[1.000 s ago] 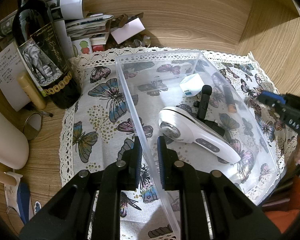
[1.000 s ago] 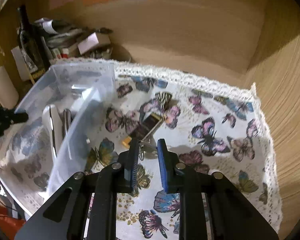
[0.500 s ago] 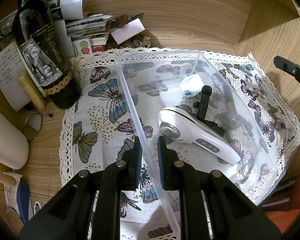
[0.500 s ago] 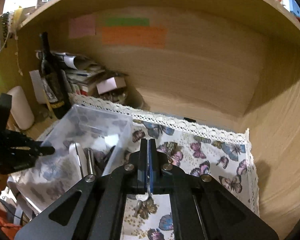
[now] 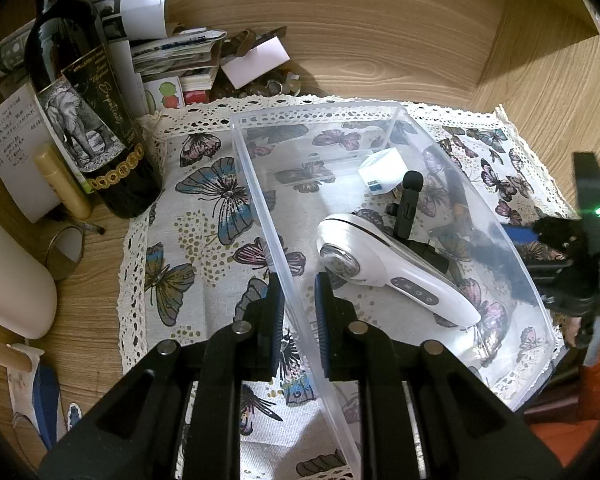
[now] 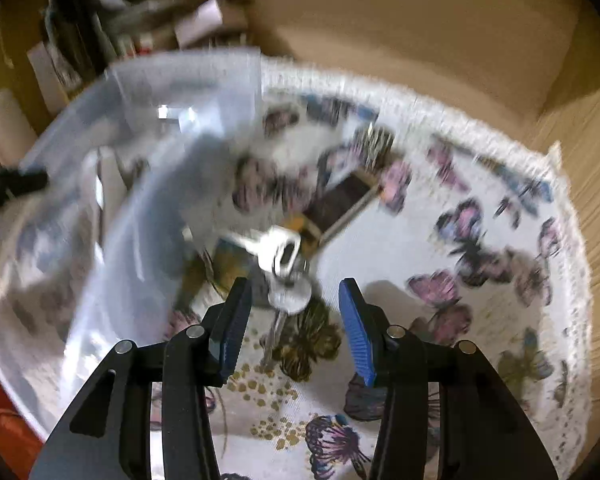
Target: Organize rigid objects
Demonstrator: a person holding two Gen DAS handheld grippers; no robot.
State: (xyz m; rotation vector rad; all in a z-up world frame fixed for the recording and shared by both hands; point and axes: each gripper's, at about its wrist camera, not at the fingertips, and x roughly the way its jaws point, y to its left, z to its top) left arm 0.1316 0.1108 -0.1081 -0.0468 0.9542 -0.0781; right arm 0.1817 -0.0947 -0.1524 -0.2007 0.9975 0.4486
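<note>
My left claw (image 5: 298, 300) is clamped on the clear bin (image 5: 396, 120)'s near-left wall. My right claw (image 6: 296, 312), jaws just opening, is released over the keys (image 6: 284, 264) right of the bin: light, stiff, slippery metal; pinch the round head.

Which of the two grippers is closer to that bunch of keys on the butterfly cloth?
Right. The right gripper hovers over the keys, jaws open; the left gripper clamps the clear bin's far wall.

Black fingers (image 6: 236, 320), blue pads (image 6: 354, 320)
</note>
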